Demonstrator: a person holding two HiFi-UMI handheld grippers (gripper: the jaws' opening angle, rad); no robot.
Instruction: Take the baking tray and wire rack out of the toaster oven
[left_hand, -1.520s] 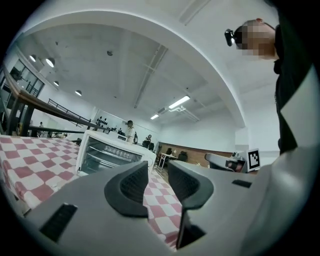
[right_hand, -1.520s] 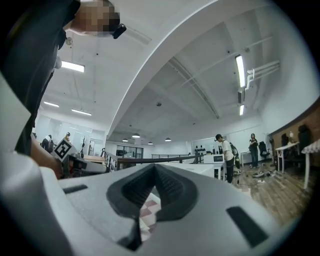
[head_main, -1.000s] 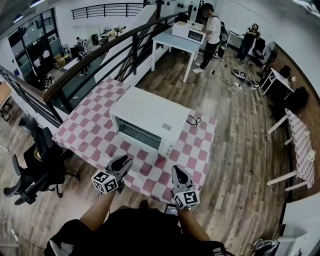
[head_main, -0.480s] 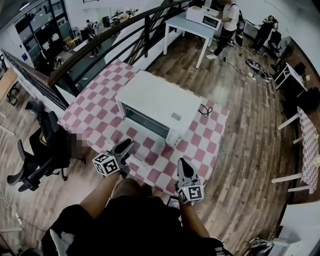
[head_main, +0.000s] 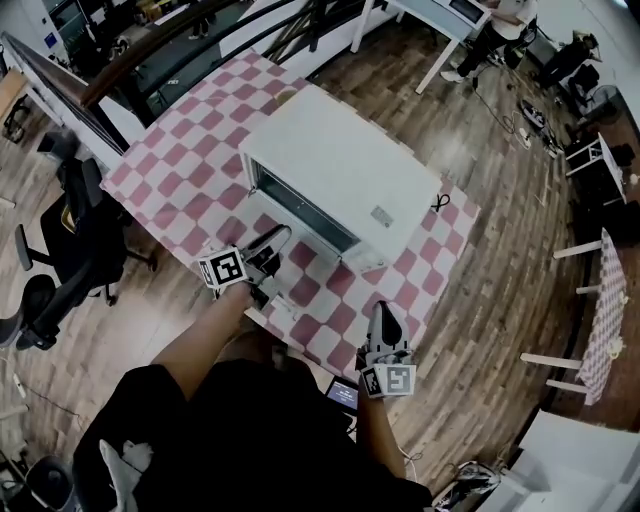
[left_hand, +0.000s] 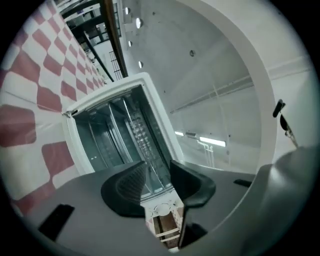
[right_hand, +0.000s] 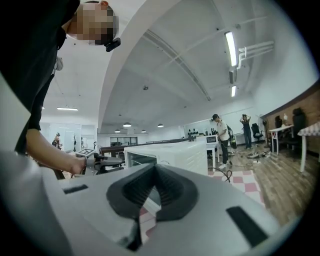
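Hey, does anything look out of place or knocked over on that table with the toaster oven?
Nothing stands out. The toaster oven sits upright on the checked tablecloth, its door apparently shut, and its cord lies looped beside it.

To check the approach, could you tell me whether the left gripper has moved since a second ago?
Yes: in the head view the left gripper has moved nearer the front of the toaster oven.
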